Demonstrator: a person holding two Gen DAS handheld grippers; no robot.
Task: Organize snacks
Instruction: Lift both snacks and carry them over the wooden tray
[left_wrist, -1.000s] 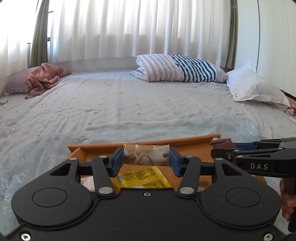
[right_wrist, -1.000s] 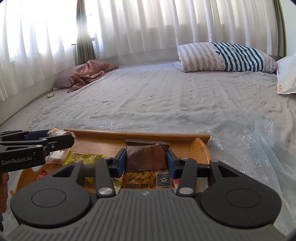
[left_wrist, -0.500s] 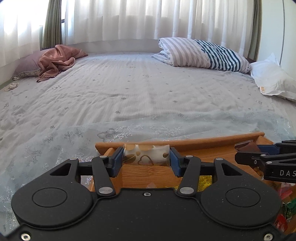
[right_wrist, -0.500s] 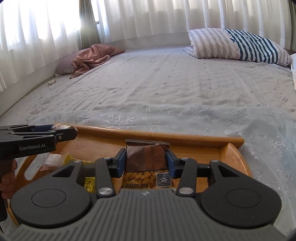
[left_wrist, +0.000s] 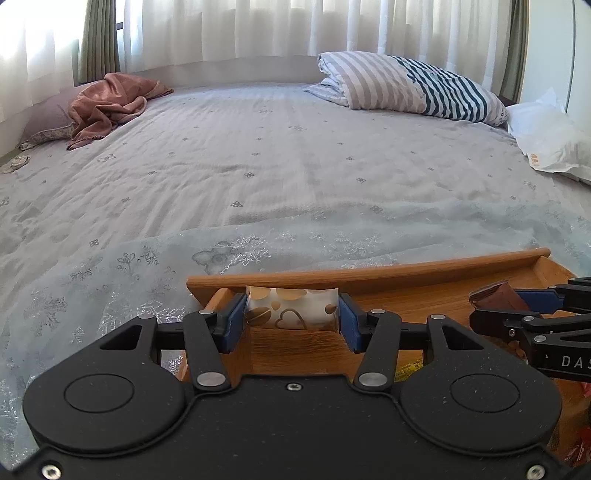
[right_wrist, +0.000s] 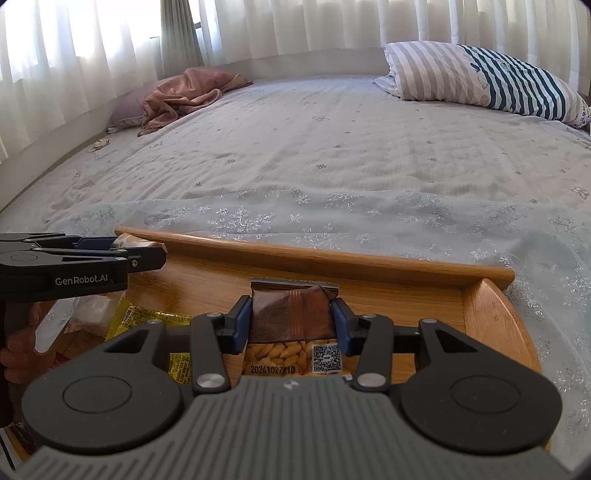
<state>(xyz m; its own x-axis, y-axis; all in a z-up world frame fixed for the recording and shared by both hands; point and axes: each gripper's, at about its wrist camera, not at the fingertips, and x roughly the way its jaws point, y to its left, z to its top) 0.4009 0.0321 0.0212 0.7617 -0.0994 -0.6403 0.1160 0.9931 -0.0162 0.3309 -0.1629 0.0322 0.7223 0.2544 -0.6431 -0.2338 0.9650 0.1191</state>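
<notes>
My left gripper is shut on a white snack packet with gold hearts, held over the far left corner of the wooden tray. My right gripper is shut on a brown snack packet that shows peanuts and a QR code at its lower end, above the tray's right part. Each gripper shows in the other's view: the right gripper at the right edge, the left gripper at the left, close to the tray's far rim.
A yellow packet, a clear wrapper and red packets lie in the tray. The tray rests on a snowflake cloth on the bed. Striped pillow, white bag and pink cloth lie far off.
Both grippers moved forward and down over the tray with their packets still held. The left one shifted from above the yellow packet toward the tray's far left corner.
</notes>
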